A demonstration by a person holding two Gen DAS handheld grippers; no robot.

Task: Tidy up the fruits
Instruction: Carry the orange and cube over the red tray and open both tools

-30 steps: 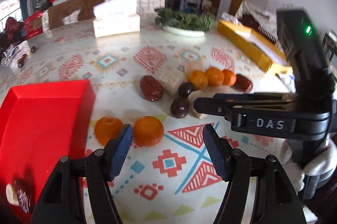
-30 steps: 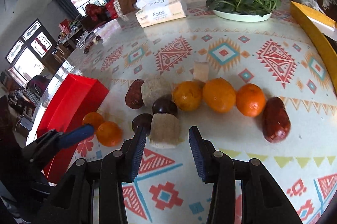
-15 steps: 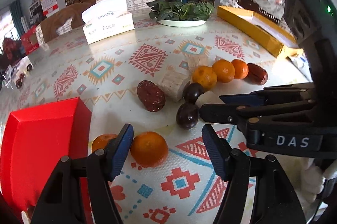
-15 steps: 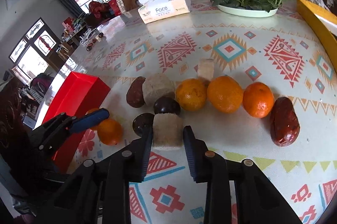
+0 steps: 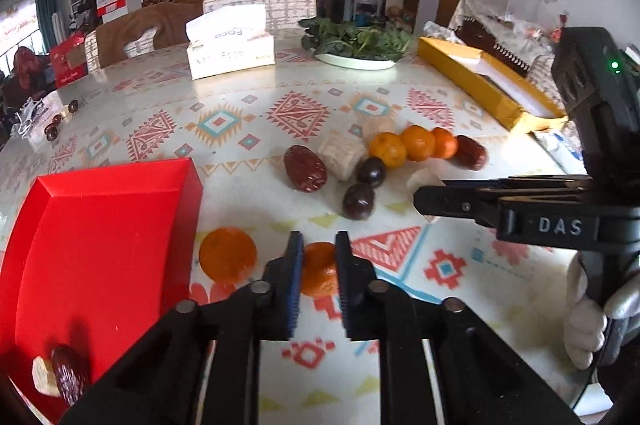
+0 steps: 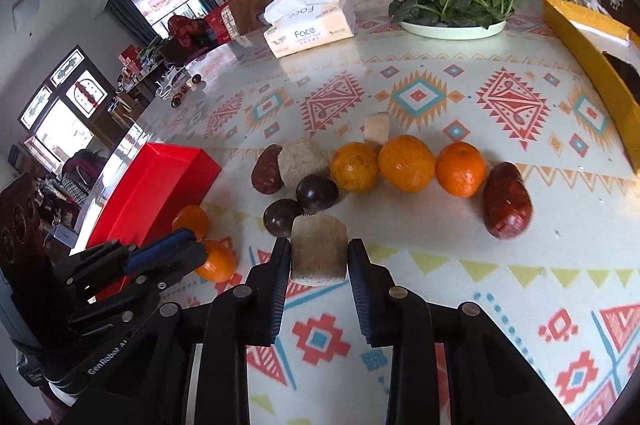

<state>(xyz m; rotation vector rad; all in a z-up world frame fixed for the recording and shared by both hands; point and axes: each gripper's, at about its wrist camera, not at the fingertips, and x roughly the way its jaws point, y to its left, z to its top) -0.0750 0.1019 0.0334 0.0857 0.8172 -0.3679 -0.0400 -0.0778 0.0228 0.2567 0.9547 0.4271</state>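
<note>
My left gripper is shut on an orange on the table, beside a second orange and the red tray. The tray holds a red date and a pale chunk. My right gripper is shut on a beige cut fruit chunk, just in front of two dark purple fruits. Behind them lie a row of three oranges, two red dates and further beige chunks. The left gripper also shows in the right wrist view.
A tissue box, a plate of greens and a yellow box stand at the back and right of the patterned table. Small dark fruits lie at the far left edge.
Both grippers have closed: the left on the orange near the tray, the right on the beige chunk. Both were open a second ago.
</note>
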